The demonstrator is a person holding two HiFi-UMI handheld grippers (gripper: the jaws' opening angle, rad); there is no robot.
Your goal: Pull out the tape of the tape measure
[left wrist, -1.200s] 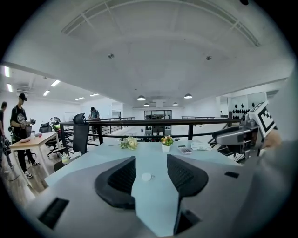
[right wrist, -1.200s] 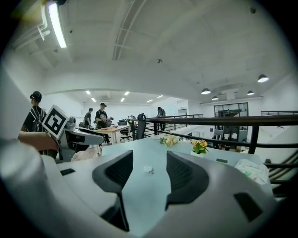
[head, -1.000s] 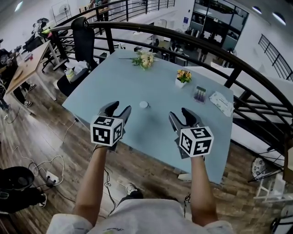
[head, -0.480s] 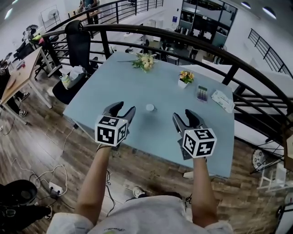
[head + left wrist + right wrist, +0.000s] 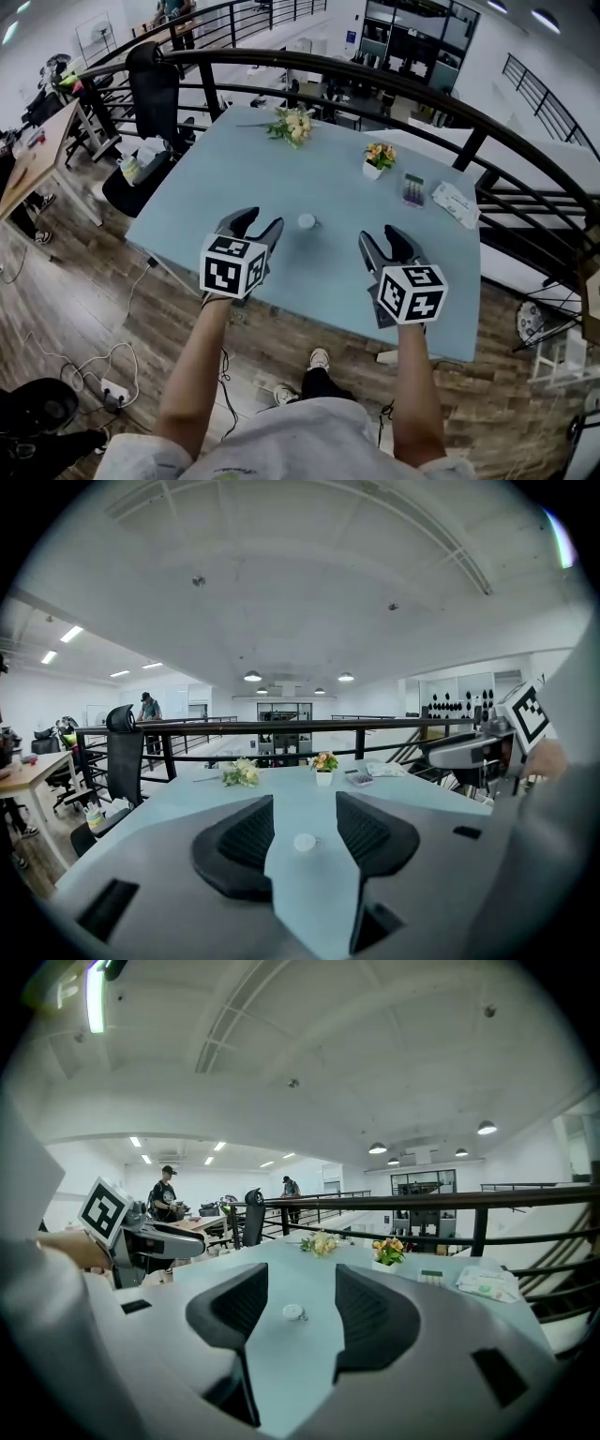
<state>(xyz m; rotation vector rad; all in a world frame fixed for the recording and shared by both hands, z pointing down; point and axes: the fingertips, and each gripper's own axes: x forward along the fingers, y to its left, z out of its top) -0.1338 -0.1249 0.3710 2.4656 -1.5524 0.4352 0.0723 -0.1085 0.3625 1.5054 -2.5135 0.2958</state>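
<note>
A small round white tape measure [image 5: 307, 221] lies near the middle of the pale blue table [image 5: 234, 178]. It shows between the jaws in the left gripper view [image 5: 304, 842] and in the right gripper view [image 5: 294, 1312], some way ahead of both. My left gripper [image 5: 258, 225] hovers over the table's near edge, to the left of the tape measure, open and empty. My right gripper [image 5: 388, 239] hangs to the tape measure's right, also open and empty. Neither gripper touches it.
On the far half of the table lie a flower bunch [image 5: 292, 123], a small white pot of flowers [image 5: 375, 161], a small box [image 5: 412, 190] and a wipes packet [image 5: 455, 204]. A black railing [image 5: 469, 150] curves behind. An office chair [image 5: 155, 89] stands at the left.
The head view has shifted slightly; both grippers have crept a little forward and right over the table's near edge. The tape measure has not moved, and the jaws stand equally wide.
</note>
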